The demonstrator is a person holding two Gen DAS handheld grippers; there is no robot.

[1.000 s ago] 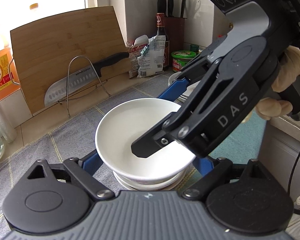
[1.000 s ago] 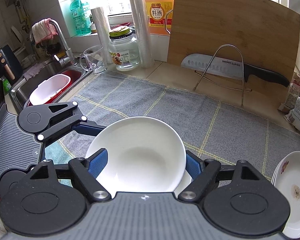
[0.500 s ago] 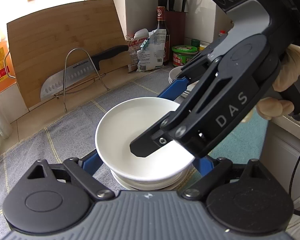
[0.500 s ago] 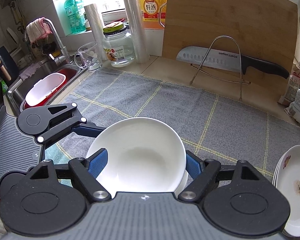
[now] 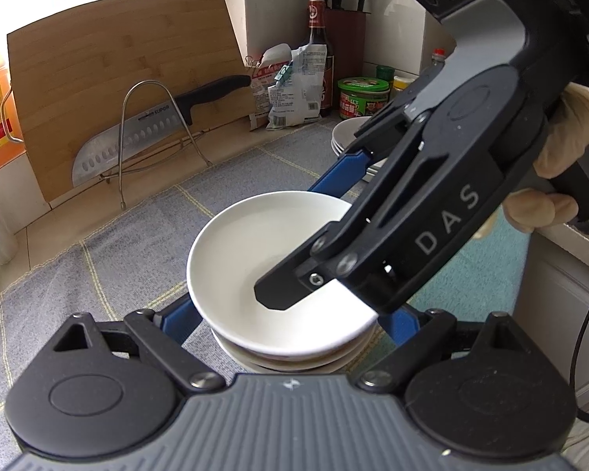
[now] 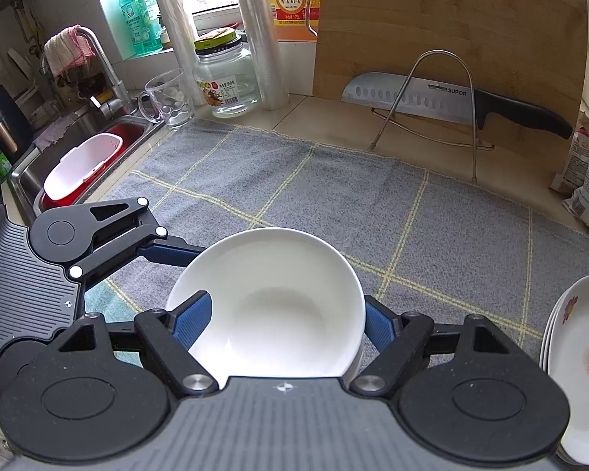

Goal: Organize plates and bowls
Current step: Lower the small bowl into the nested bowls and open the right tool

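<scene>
A: Where's the bowl rn?

B: White bowl sits on top of a small stack of bowls on the grey cloth, right in front of me. My right gripper straddles it: one blue pad inside the rim on the left, the other outside the wall on the right. Fingers spread wide, not squeezing as far as I can see.

A: And the left one?

B: Left gripper has its fingers apart too, one on each side of the stack, low down. Can't tell if they touch it.

A: What could go wrong?

B: IMO the top bowl tips or skids if I close the right one unevenly, w/ one pad catching the rim first. Glazed ceramic is slick, so a weak pinch may drop it. Both tools crowd the same bowl, so they could knock each other. Also the plates stand near on my right; a wide swing could clip them
</scene>
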